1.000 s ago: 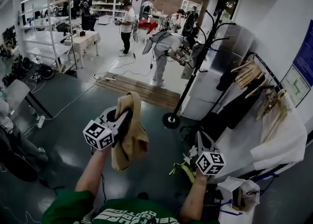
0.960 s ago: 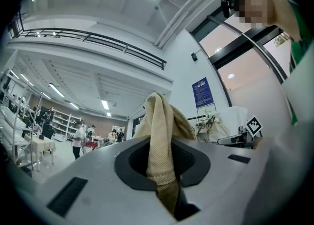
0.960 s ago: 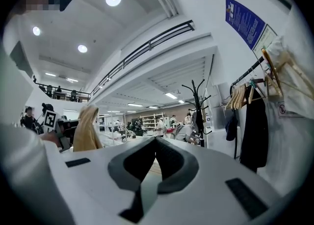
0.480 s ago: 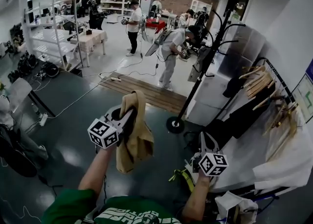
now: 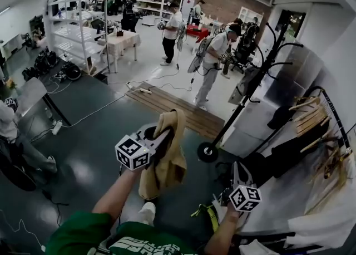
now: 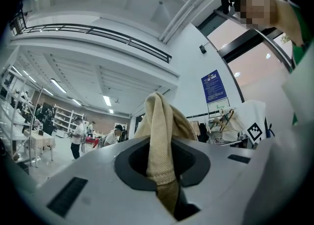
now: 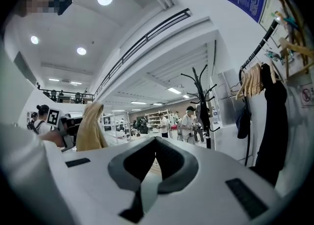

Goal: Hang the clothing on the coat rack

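A tan garment (image 5: 168,156) hangs from my left gripper (image 5: 162,135), which is shut on its folded top edge and held up in front of me. In the left gripper view the cloth (image 6: 162,135) is pinched between the jaws of that gripper (image 6: 160,145) and drapes over them. The black coat rack (image 5: 253,81) stands ahead to the right on a round base (image 5: 207,152), its curved hooks bare. My right gripper (image 5: 236,167) is low on the right, shut and empty. The right gripper view shows its closed tips (image 7: 156,139), the rack (image 7: 201,103) and the garment (image 7: 92,126).
A clothes rail with wooden hangers (image 5: 308,116) and dark garments (image 5: 289,148) lines the right wall. A wooden board (image 5: 167,103) and cables lie on the floor ahead. People (image 5: 214,64) work beyond it, with tables and shelving (image 5: 119,42) at the back left.
My left gripper with the tan garment has shifted right and slightly up. The head view has swung, so the rack's base sits lower and further right. The right gripper stays low.
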A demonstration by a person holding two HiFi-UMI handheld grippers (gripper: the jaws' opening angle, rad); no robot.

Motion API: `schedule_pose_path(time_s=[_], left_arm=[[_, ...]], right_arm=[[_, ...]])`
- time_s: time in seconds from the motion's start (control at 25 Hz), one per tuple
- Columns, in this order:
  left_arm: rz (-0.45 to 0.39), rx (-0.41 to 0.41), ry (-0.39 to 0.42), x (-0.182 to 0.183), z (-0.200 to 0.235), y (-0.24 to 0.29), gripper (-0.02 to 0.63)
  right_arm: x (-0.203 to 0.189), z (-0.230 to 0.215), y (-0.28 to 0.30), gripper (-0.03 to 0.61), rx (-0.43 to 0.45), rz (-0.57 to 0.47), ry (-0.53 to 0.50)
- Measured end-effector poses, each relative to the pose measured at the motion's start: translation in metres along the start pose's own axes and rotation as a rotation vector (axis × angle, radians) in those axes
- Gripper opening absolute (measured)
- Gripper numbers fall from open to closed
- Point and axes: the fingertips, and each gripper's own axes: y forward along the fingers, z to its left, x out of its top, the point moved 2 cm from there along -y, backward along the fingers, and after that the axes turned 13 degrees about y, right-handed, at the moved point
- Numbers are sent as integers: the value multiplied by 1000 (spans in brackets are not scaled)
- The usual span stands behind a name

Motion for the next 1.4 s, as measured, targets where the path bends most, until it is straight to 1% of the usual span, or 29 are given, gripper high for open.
schedule_pose_path(time_s=[0.4, 0.72, 0.88, 1.0, 1.16, 1.4], left_arm=[[-15, -54, -11, -20, 57, 73, 41], [-47, -99, 5, -28, 106, 133, 41], [-56, -119, 19, -33, 125, 167, 41], [-54, -143, 25, -39, 136, 195, 41], [-50, -188, 25, -44, 146, 231, 41], [-61, -258, 10, -56, 150, 287, 41]], right_arm=[[29, -20, 88, 8, -16, -24, -12], [55, -35, 159, 8, -38, -44, -38], [71, -52, 187, 8, -50, -70, -44], [80, -62, 203, 8, -64, -87, -44], [93, -78, 215, 8, -104, -115, -39], [107, -113, 232, 8, -153, -148, -36]])
